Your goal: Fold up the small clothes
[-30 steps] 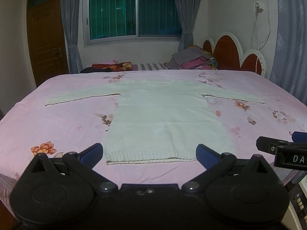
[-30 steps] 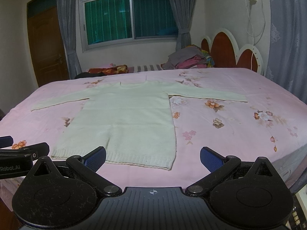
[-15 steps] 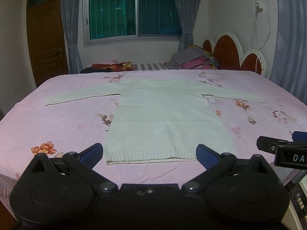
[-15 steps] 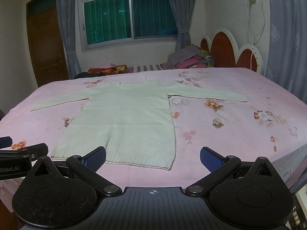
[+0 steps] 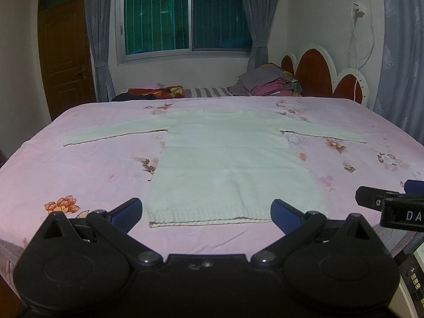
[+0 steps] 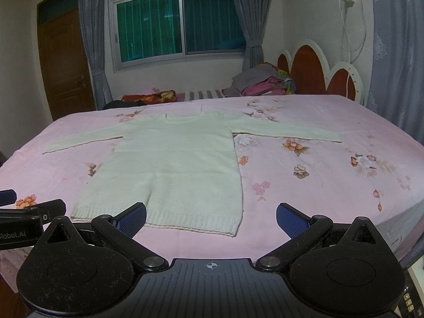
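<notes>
From my left wrist camera, the pale knitted sweater (image 5: 233,164) lies flat on the pink floral bedspread (image 5: 79,164), straight ahead of my left gripper (image 5: 206,210). Its long axis runs away from me, ribbed hem (image 5: 212,218) nearest and neckline farthest, with both sleeves stretched out sideways. The hem spans almost exactly the gap between the two blue pads, so this gripper is centred on the body of the garment. Its jaws are spread wide with nothing between them, held low and level just short of the hem, not touching the cloth. The tip of my right gripper (image 5: 381,201) shows at the right edge, beside the sweater's right hem corner. From my right wrist camera, the sweater (image 6: 172,164) sits left of centre: the right hem corner (image 6: 235,232) falls between the pads, towards the left one, and the right sleeve (image 6: 286,132) reaches out ahead and to the right. My right gripper (image 6: 212,216) is likewise wide open, empty, level and short of the hem. The left gripper's tip (image 6: 34,214) shows at the left edge, near the opposite hem corner. I judge folding not yet begun; each hand is nearer its own side, so a sleeve or hem corner apiece looks the natural first grasp.
</notes>
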Motion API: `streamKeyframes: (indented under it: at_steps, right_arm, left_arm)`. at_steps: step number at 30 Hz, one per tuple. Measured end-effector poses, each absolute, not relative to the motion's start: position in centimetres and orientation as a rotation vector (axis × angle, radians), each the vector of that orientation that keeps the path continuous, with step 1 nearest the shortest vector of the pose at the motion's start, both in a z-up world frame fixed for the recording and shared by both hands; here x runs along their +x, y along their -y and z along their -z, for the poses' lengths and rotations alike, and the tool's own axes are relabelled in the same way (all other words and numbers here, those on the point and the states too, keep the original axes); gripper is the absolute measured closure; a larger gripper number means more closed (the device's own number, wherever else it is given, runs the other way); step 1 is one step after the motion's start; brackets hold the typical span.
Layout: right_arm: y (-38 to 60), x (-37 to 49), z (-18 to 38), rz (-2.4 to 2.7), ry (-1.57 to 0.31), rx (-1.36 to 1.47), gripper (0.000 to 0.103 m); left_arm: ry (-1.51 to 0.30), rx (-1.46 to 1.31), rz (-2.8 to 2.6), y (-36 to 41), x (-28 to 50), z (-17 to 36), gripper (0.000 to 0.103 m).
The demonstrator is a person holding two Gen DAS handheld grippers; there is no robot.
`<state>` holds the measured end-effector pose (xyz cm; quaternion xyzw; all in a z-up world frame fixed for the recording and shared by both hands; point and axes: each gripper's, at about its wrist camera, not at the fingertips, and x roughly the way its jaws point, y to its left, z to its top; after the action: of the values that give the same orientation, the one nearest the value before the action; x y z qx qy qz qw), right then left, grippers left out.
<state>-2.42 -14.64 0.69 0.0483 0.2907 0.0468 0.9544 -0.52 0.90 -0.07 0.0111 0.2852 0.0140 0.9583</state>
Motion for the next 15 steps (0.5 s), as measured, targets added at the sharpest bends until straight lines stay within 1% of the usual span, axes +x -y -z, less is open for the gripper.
streamKeyframes:
  at_steps: [15]
  right_arm:
    - [14.78, -2.4, -0.82, -0.096, -0.591, 0.099, 0.0]
  left_arm:
    - [-0.576, 0.024, -0.029, -0.86, -0.59, 0.07, 0.0]
